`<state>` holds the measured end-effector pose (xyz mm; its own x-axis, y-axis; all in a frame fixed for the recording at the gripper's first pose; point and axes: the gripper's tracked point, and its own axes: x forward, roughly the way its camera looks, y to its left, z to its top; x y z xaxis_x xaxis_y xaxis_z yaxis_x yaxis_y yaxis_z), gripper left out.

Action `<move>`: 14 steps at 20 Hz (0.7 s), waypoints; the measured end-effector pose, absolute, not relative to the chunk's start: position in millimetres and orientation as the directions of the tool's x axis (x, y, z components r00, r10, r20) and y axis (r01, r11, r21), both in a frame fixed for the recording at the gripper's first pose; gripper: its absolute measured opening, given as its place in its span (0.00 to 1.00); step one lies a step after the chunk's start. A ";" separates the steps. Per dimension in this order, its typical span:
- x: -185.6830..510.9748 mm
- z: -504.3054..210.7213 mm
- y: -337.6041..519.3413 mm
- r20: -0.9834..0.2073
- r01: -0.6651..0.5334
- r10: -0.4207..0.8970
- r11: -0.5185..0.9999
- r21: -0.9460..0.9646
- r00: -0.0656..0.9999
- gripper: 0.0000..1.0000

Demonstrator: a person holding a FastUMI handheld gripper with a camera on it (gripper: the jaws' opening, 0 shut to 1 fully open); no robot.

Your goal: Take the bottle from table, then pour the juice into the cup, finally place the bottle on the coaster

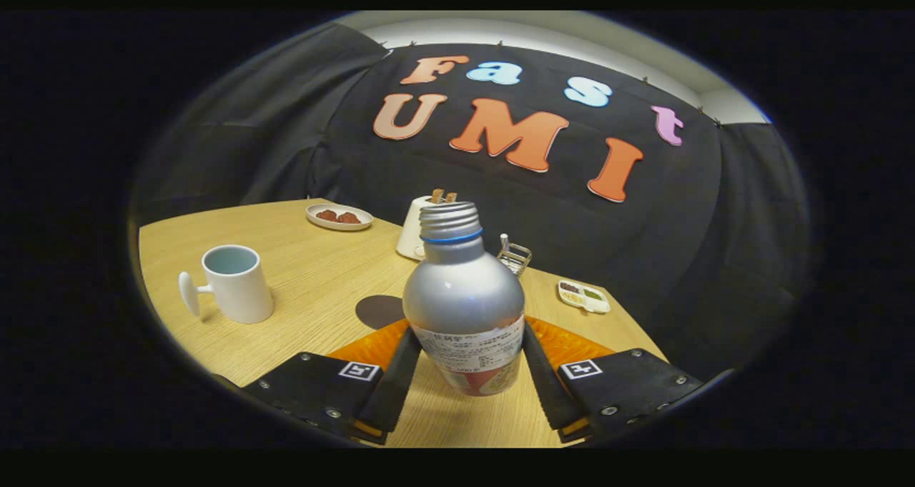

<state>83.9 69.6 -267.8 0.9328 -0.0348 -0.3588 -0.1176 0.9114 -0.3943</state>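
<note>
Starting at the left, the cup (236, 283) stands upright on the desk (314, 272), its handle turned away from the bottle and its mouth open and seemingly empty, well apart from the tongs (465, 383). Nearer the middle, a dark round coaster (379, 310) lies flat on the wood, just behind and to the left of the bottle (465, 308), partly hidden by it. The bottle itself is upright between the two fingers, its cap off or at least its threaded neck bare, with a blue ring below the thread. Both fingers lie against its labelled lower part, one on each side, so the tongs look pinched on the bottle; whether its base rests on the desk or has just cleared it I cannot tell. Beyond it stand a white cone-shaped holder (416, 233), a small plate (339, 217) with brown bits, a little metal rack (513, 257), and to the right a divided dish (583, 296).

By my reading the first step, taking the bottle, is in hand or just done, and pouring has not begun. The next move calls for carrying the bottle leftward to the cup, keeping it upright on the way since the neck is open, then tipping the neck over the rim slowly.
</note>
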 end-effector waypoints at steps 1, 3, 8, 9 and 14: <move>85.8 -264.4 76.4 -0.352 -0.129 -0.034 0.894 -0.429 0.935 0.77; 91.2 -265.0 88.7 -0.344 -0.160 -0.025 0.852 -0.498 0.939 0.77; 89.0 -266.8 114.8 -0.348 -0.241 0.010 0.739 -0.629 0.937 0.77; 88.7 -263.9 120.9 -0.342 -0.247 0.013 0.716 -0.653 0.940 0.77; 108.1 -256.4 142.1 -0.314 -0.271 0.034 0.598 -0.754 0.949 0.77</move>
